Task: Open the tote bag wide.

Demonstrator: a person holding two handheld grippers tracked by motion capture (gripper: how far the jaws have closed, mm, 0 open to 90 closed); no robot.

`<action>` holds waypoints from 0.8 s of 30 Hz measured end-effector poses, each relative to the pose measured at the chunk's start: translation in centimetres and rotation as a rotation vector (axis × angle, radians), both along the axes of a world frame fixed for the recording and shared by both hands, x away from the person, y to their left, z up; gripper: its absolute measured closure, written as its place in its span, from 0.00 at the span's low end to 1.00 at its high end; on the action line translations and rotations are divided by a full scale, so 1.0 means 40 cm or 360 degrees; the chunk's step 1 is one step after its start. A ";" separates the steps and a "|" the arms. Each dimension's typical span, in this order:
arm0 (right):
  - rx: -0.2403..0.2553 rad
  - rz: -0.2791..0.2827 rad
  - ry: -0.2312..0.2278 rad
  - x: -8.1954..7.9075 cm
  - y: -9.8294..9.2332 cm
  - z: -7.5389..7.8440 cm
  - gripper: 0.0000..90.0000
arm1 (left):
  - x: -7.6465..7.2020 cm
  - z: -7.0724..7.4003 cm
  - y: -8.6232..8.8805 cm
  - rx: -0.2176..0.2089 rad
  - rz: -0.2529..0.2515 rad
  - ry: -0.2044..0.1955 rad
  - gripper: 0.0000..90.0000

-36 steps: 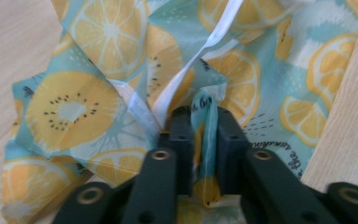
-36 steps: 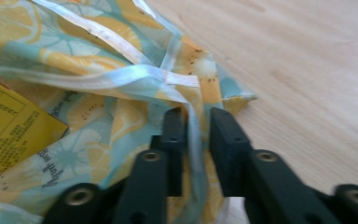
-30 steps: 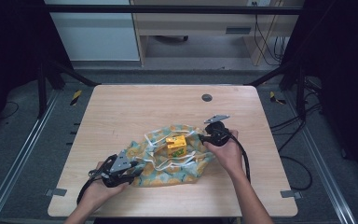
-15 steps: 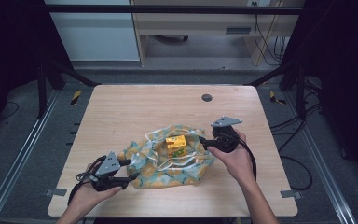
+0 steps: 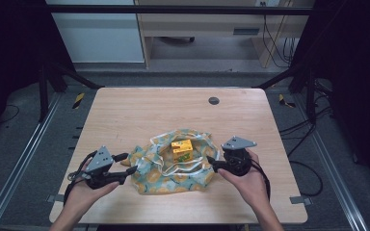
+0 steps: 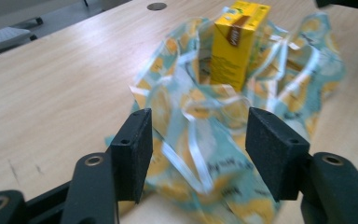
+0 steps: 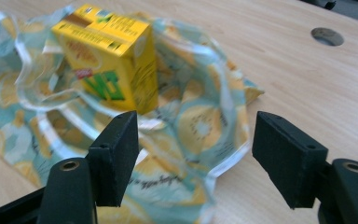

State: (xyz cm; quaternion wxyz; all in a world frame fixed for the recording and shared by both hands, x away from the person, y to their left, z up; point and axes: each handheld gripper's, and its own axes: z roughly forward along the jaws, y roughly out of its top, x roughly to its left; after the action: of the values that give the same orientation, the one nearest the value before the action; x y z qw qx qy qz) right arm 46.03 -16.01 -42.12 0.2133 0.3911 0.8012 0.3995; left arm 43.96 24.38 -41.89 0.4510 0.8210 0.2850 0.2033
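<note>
We have 2 tools on either side of the work: the left tool (image 5: pixel 127 163) sits at the near left, its jaws spread, having just been opening, with the bag's edge lying loosely between them in the left gripper view but not pinched; the right tool (image 5: pixel 213 163) sits at the right, its jaws likewise spread after just opening, with the cloth below and in front of them and nothing pressed. Between the 2 lies the patterned bag (image 5: pixel 173 166), crumpled flat and open, its long axis running left to right from 1 tool toward the other. The yellow carton (image 5: pixel 181 149) stands upright in the bag's hollow, slightly nearer our right tool, so we judge that hand better placed for it, while either rim is within easy reach of its own tool. The tabletop (image 5: pixel 139 110) is pale wood, bare toward the far side save for a round grommet (image 5: pixel 214 100). Beyond it we see dark frame posts, cables on the floor and pale cabinets.
</note>
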 end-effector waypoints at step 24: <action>-0.0250 0.0263 0.0213 -0.006 0.091 -0.130 0.86 | 0.210 -0.083 -0.191 0.0268 0.0013 0.0104 0.88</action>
State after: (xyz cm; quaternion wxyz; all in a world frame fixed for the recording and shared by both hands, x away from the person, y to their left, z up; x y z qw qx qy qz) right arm 45.79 -12.36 -47.33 0.1557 0.3317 0.8719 0.3247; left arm 52.36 16.75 -45.19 0.3701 0.8610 0.2848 0.2016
